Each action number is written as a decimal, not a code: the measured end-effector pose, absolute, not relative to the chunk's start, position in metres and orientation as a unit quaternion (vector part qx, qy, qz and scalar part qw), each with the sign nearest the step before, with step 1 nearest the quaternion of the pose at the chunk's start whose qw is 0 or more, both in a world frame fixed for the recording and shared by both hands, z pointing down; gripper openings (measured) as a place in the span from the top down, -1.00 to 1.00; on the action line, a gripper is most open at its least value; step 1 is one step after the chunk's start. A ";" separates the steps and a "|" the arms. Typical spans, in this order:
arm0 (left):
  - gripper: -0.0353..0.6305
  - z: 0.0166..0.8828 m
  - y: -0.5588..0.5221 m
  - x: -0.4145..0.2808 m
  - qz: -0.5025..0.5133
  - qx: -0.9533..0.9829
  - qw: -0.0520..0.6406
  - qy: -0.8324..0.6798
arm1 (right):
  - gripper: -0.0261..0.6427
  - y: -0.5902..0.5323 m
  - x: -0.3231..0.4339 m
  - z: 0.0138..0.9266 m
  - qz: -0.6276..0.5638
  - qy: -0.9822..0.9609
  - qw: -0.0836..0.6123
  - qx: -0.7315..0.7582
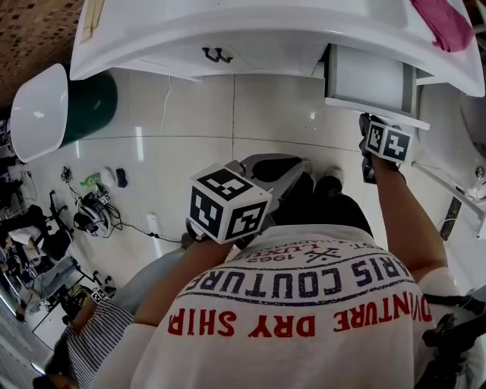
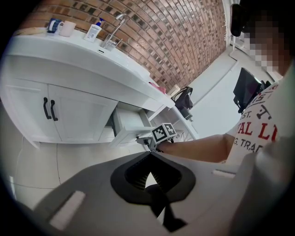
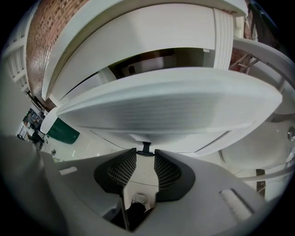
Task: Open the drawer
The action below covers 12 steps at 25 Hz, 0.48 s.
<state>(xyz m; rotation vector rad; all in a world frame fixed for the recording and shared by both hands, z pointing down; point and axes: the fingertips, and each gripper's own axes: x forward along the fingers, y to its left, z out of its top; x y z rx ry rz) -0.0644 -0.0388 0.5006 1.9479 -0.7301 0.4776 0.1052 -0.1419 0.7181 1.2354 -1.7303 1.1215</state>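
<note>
Left gripper closed | right gripper grips drawer handle | green bin leftward

White drawer, partly open

surface: white vanity counter | on it: pink cloth, right end | below: glossy tiled floor

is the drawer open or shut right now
Open: the drawer juts out from the white cabinet, its inside visible from above, the right gripper on its handle.
</note>
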 end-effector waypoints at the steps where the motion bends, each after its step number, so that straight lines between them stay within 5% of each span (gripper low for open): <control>1: 0.91 0.500 -0.038 -0.064 0.196 0.799 0.483 -0.299 | 0.53 -0.138 0.106 0.717 0.436 -0.671 0.360 0.479; 12: 0.91 0.502 -0.034 -0.072 0.193 0.799 0.480 -0.306 | 0.53 -0.123 0.108 0.721 0.442 -0.672 0.364 0.469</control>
